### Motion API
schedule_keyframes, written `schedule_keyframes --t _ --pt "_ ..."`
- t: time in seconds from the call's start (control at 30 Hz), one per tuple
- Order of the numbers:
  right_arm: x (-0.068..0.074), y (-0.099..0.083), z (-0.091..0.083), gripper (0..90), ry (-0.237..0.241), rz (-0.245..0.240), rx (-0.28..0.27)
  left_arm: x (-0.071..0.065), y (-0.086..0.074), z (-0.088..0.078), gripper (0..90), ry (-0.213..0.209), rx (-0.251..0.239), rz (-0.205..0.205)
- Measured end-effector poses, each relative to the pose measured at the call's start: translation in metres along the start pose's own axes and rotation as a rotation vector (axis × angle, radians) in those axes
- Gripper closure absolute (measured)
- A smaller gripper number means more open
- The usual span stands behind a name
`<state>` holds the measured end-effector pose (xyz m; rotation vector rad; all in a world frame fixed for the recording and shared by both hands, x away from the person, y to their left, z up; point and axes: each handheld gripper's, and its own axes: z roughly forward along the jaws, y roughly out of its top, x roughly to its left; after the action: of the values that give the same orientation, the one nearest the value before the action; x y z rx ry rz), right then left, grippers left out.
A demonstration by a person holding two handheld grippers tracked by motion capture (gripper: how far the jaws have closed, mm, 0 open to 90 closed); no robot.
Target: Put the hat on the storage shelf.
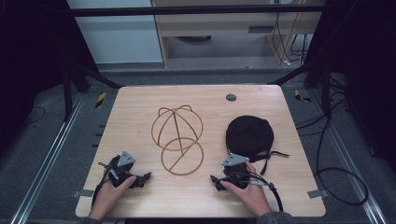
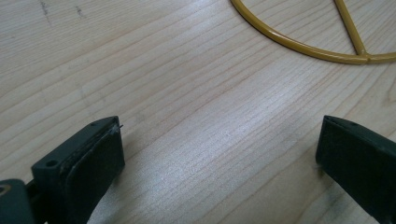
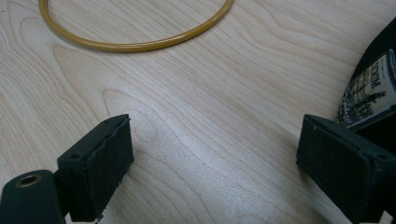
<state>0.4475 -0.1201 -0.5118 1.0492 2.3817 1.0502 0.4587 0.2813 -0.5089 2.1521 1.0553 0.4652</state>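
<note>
Left claw: the left claw point(image 1: 145, 177) rests low at the near-left of the pale wooden table point(image 1: 140, 107), a hand behind it; in the left gripper view point(image 2: 219, 154) its jaws stand spread with bare wood between them, pinching nothing.
Stand: the yellow wire hat stand point(image 1: 177, 139), a domed cage of hoops joined to a flat ring with a cross-bar, lies on its side at the table's middle, just ahead of the left claw; its ring arcs across the top of the left gripper view point(image 2: 299, 44) and of the right gripper view point(image 3: 135, 44).
Right claw: the right claw point(image 1: 215, 182) rests at the near-right, held by the other hand; in its own view point(image 3: 215, 154) the jaws are spread wide and hold nothing.
Cap: the black fabric cap point(image 1: 249, 135), with a loose strap trailing to its right, lies crown up just beyond the right claw and apart from the stand; a printed label shows at its edge point(image 3: 369, 93).
Step in hand, judged: approach. The cap seems meant for the stand, so the stand likely needs righting first.
Advice: take the wire squarely across one hoop, and pinch the cap by its rim, not the strap.
Surroundings: a grey grommet point(image 1: 230, 97) sits at the table's far edge; black cables point(image 1: 341, 182) lie on the floor at right.
Obstructions: none lies between the claws and the two things; the strap could snag.
</note>
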Motion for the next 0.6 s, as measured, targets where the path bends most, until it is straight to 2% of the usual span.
schedule_keyframes --t 0.1,0.17,0.23,0.27,0.43,0.6 --pt "0.0 0.0 0.0 10.5 -0.009 0.001 0.003 0.0 0.0 0.0 0.3 0.0 0.0 0.0" --pt "-0.001 0.003 -0.001 9.6 -0.007 0.001 0.042 0.0 0.0 0.0 0.2 0.0 0.001 0.0" --pt "-0.002 0.007 -0.005 9.4 -0.013 -0.018 0.09 0.0 0.0 0.0 0.2 0.0 0.0 -0.001" --pt "-0.003 0.008 -0.008 9.6 -0.02 -0.029 0.096 0.0 0.0 0.0 0.2 0.001 0.0 -0.001" --pt "-0.018 0.017 -0.038 9.5 -0.035 -0.056 0.125 0.0 0.0 0.0 0.0 0.002 -0.001 -0.002" --pt "-0.045 0.022 -0.07 10.3 -0.03 -0.011 0.14 -0.001 0.0 0.0 0.0 0.003 0.0 -0.003"
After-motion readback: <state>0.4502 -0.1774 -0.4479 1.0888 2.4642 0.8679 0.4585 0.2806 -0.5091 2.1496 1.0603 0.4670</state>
